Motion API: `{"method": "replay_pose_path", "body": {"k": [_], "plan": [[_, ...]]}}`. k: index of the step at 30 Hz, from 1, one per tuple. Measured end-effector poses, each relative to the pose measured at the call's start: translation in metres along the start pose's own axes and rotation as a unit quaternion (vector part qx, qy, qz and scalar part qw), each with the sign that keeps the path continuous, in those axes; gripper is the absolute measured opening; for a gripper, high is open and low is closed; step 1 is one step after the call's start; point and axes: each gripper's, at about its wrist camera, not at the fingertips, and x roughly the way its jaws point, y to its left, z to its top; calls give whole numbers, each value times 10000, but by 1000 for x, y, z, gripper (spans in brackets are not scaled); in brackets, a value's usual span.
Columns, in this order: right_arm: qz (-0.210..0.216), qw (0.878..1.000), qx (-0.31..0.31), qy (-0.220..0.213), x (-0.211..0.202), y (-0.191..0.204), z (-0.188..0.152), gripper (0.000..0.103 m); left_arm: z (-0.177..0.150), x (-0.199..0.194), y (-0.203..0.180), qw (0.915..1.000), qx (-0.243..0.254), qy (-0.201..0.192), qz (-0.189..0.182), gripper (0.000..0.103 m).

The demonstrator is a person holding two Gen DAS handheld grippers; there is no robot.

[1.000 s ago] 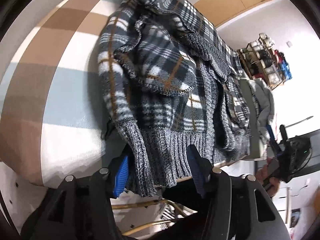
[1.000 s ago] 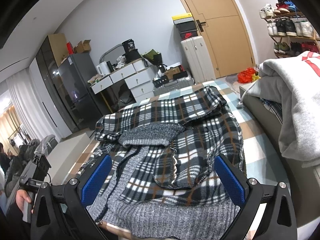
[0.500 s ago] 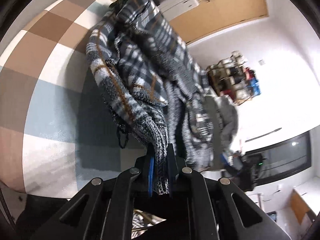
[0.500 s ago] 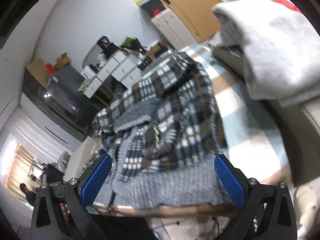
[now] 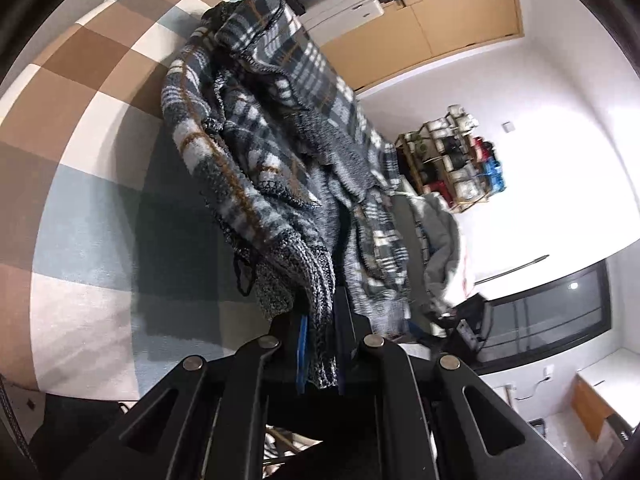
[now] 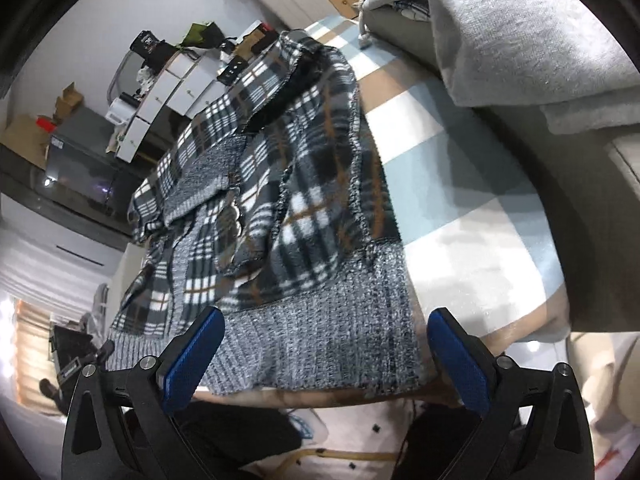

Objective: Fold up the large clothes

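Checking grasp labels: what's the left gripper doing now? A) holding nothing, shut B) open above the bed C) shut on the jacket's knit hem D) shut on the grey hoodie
C: the left gripper pinches the knit hem of the jacket between closed fingers.

The jacket (image 6: 280, 184) is lying on the bed (image 6: 460, 184), its knit hem (image 6: 320, 344) reaching the near edge. The folded sweatshirt (image 6: 520, 32) is sitting right of it. Behind the bed, the drawer unit (image 6: 176, 92) is standing against the wall.
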Motion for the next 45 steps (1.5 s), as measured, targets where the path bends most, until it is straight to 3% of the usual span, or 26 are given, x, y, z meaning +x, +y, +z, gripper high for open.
{"method": "replay_pose_path", "body": {"k": [2, 5, 9, 13, 21, 23, 24, 26, 27, 28, 29, 33, 37, 38, 39, 40, 43, 45], "plan": [[-8, 10000, -84, 44, 2, 3, -1, 103, -1, 4, -1, 9996, 57, 47, 275, 5], [952, 9946, -11, 410, 13, 5, -3, 103, -5, 9, -4, 9982, 198, 129, 552, 5], [1518, 9876, -6, 404, 13, 9, -3, 103, -11, 15, -9, 9950, 396, 145, 905, 5], [2465, 9679, -39, 494, 7, 15, -5, 103, -13, 21, -5, 9918, 317, 297, 1205, 5], [1416, 9894, -46, 303, 7, 9, -4, 103, -15, 25, -2, 9887, 245, 360, 1433, 10], [1046, 9937, -119, 383, 14, 9, -4, 103, -16, 26, -2, 9884, 224, 387, 1452, 15], [1007, 9941, -163, 356, 17, 11, -5, 101, -16, 26, -2, 9885, 221, 400, 1444, 24], [703, 9966, -332, 267, 19, 14, -6, 77, -17, 28, -3, 9879, 176, 411, 1486, 43], [618, 9969, -387, 284, 21, 15, -7, 48, -17, 28, -2, 9877, 150, 404, 1504, 54], [578, 9970, -410, 317, 24, 17, -6, 35, -17, 28, -2, 9874, 127, 382, 1528, 59], [510, 9972, -427, 342, 26, 17, -6, 33, -17, 27, -1, 9874, 113, 372, 1532, 60], [422, 9973, -603, 75, 20, 21, -7, 13, -17, 31, 1, 9849, 111, 420, 1675, 60], [724, 9958, -472, -290, 2, 17, -6, 10, -19, 34, -4, 9812, 278, 342, 1881, 57], [841, 9945, -434, -438, -6, 15, -6, 10, -19, 34, -5, 9803, 314, 338, 1923, 51], [932, 9933, -392, -552, -11, 13, -6, 9, -20, 35, -6, 9797, 356, 362, 1939, 31], [1016, 9919, -323, -690, -17, 10, -6, 9, -21, 36, -6, 9797, 377, 396, 1926, 17], [905, 9913, -6, -954, -24, -1, -3, 9, -23, 31, -9, 9803, 472, 320, 1893, 13], [795, 9929, 77, -880, -20, -3, 0, 9, -22, 24, -10, 9846, 506, 238, 1656, 12]]}}
